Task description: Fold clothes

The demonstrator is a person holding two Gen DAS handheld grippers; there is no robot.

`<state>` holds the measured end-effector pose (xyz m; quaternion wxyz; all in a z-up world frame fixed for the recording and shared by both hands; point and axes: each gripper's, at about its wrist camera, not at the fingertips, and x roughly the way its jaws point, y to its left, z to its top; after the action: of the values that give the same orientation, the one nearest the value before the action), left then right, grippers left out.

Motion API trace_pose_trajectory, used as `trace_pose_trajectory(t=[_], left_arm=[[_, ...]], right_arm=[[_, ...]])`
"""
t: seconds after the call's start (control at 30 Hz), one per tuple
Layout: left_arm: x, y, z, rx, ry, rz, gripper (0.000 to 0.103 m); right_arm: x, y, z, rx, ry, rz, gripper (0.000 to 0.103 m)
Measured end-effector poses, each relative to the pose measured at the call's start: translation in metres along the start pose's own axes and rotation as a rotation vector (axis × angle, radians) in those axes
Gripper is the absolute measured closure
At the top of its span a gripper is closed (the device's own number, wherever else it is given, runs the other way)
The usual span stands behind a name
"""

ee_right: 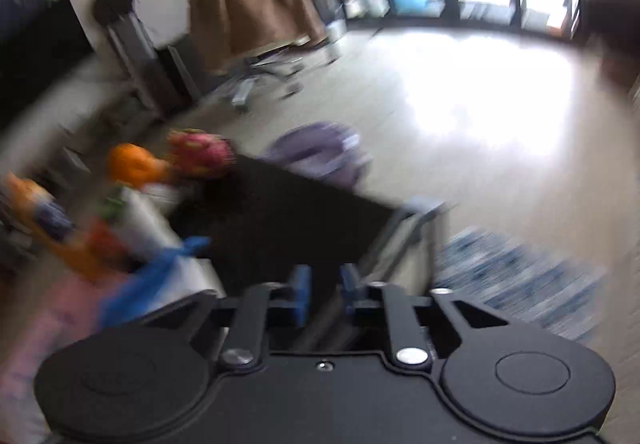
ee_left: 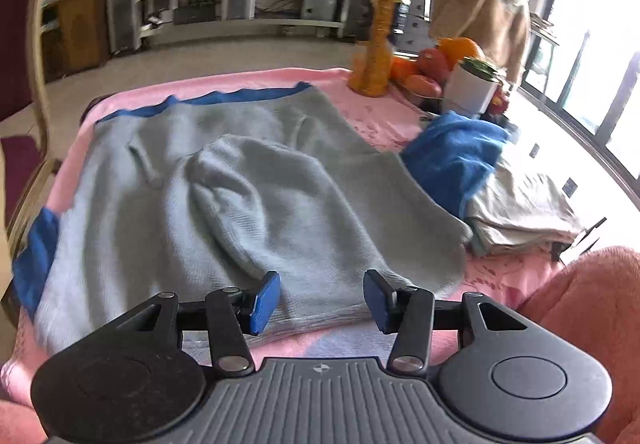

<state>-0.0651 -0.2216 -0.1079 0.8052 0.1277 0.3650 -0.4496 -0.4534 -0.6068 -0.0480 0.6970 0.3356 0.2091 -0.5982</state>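
A living room with a pale floor, a low white media shelf (ee_left: 240, 4) along the far wall and tall dark-framed windows (ee_left: 592, 44) is surrounding a table covered by a pink cloth (ee_left: 372, 112). Lying spread across that cloth is a grey knitted sweater with blue trim (ee_left: 248, 200), its blue hem band running along the far edge and a blue cuff showing at the left edge; one sleeve is lying folded over the middle of the body. The left gripper (ee_left: 322, 302) is hovering just above the sweater's near edge, its blue-padded fingers (ee_left: 264, 300) standing spread apart with nothing pinched between them. Just right of the sweater, a crumpled blue garment (ee_left: 452, 156) is resting partly on a stack of folded beige clothes (ee_left: 524, 208). Beyond these, at the table's far right corner, an orange juice bottle (ee_left: 380, 32) is standing beside a bowl of oranges and red fruit (ee_left: 436, 64) and a small white pot holding a green plant (ee_left: 472, 88). A tan blanket (ee_left: 484, 12) is draped over a chair behind them. The right wrist view is heavily blurred: the right gripper (ee_right: 324, 294) is pointing past the table's edge toward the floor and a blue-and-white striped rug (ee_right: 516, 276), its fingers standing a narrow gap apart with nothing visible between them.
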Motion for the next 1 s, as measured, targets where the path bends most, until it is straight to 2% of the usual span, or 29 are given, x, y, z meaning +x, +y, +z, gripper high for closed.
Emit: trace_pose_trajectory(t=[0.03, 0.1, 0.17, 0.3, 0.33, 0.43, 0.57, 0.6, 0.63, 0.67, 0.77, 0.83, 0.93, 1.0], left_arm=[[-0.002, 0.006, 0.000, -0.017, -0.003, 0.012, 0.055], [-0.008, 0.020, 0.001, -0.054, -0.009, 0.036, 0.055], [-0.013, 0.034, 0.001, -0.091, -0.016, 0.060, 0.055], [-0.022, 0.073, -0.003, -0.195, -0.013, 0.126, 0.054], [-0.021, 0.083, -0.005, -0.226, -0.005, 0.143, 0.054], [-0.014, 0.107, -0.015, -0.298, 0.031, 0.189, 0.054], [0.008, 0.116, -0.021, -0.311, 0.094, 0.243, 0.055], [0.014, 0.115, -0.020, -0.294, 0.107, 0.257, 0.055], [0.021, 0.113, -0.020, -0.276, 0.120, 0.272, 0.055], [0.029, 0.110, -0.021, -0.247, 0.140, 0.290, 0.055], [0.051, 0.104, -0.026, -0.179, 0.220, 0.336, 0.054], [0.054, 0.108, -0.032, -0.182, 0.269, 0.354, 0.046], [0.042, 0.118, -0.031, -0.235, 0.311, 0.347, 0.047], [0.024, 0.131, -0.026, -0.293, 0.286, 0.340, 0.051]], right_arm=[[-0.003, 0.006, -0.002, -0.006, 0.006, 0.029, 0.086], [-0.010, 0.020, -0.004, 0.027, 0.039, 0.162, 0.075], [-0.022, 0.050, -0.008, 0.011, 0.045, 0.277, 0.058], [-0.046, 0.130, -0.027, -0.115, 0.054, 0.485, 0.046], [-0.048, 0.150, -0.035, -0.146, 0.070, 0.531, 0.043], [-0.038, 0.205, -0.082, -0.251, 0.165, 0.609, 0.042], [-0.001, 0.253, -0.155, -0.382, 0.318, 0.633, 0.045], [0.010, 0.262, -0.172, -0.414, 0.349, 0.620, 0.049], [0.020, 0.271, -0.190, -0.447, 0.379, 0.606, 0.062], [0.028, 0.280, -0.207, -0.479, 0.408, 0.593, 0.069], [0.042, 0.296, -0.249, -0.614, 0.454, 0.540, 0.069], [0.040, 0.291, -0.261, -0.694, 0.473, 0.523, 0.069], [0.032, 0.284, -0.264, -0.747, 0.494, 0.506, 0.066], [0.022, 0.285, -0.252, -0.733, 0.481, 0.524, 0.066]])
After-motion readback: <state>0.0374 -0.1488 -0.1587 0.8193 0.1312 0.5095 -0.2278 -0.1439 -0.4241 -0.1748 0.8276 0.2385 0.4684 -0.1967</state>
